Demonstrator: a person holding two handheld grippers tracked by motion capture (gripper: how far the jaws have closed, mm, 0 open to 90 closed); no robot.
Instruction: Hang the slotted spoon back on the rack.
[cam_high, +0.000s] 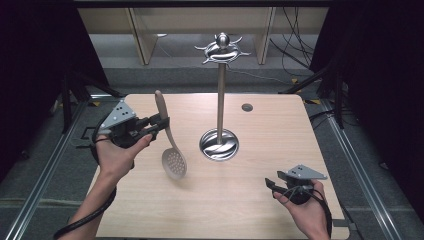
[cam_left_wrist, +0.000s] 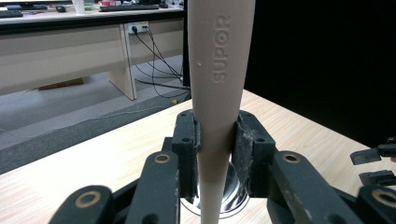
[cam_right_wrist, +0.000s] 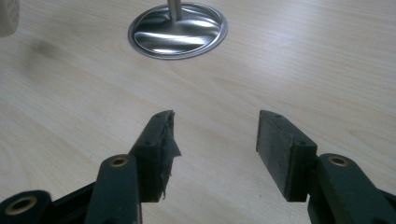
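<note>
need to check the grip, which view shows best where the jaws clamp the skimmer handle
The left gripper view: the left gripper presses both pads on the beige skimmer handle, close up. The high view shows the whole skimmer hanging off the table, the clamp small. The right gripper view catches a beige edge at its top left corner, probably the skimmer.

The one readable text is the brand name "SUPOR", pressed in raised capital letters into the beige handle of the slotted spoon (cam_left_wrist: 219, 70). In the left gripper view the word runs lengthwise up that handle, above the spot where it is clamped.
</note>
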